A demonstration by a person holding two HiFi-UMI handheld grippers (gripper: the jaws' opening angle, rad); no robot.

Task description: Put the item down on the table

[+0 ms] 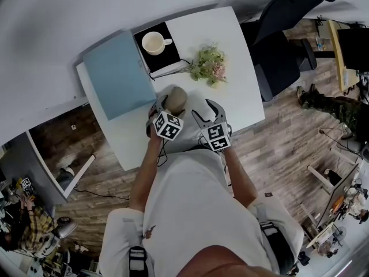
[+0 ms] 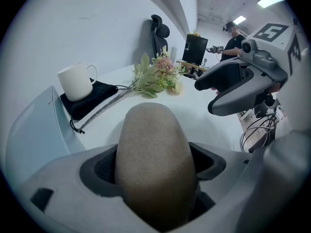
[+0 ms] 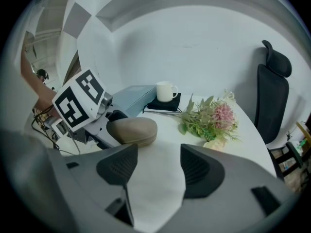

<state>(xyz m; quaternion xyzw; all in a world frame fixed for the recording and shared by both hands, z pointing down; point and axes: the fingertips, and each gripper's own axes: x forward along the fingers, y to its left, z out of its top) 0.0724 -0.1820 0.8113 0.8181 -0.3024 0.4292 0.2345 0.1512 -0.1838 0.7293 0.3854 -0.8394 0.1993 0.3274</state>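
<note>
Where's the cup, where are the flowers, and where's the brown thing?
Cup (image 1: pixel 153 42): head view, its open top.
Flowers (image 1: pixel 210 65): head view, middle of the bunch.
Brown case (image 2: pixel 153 164): left gripper view, its rounded front.

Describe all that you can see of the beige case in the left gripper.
The case is oblong, round-ended, beige, matte, fabric-like, closed, a seam along its side. The left gripper clamps one end between its jaws; the rest sticks out low over the white table. Whether it touches the table is unclear.
</note>
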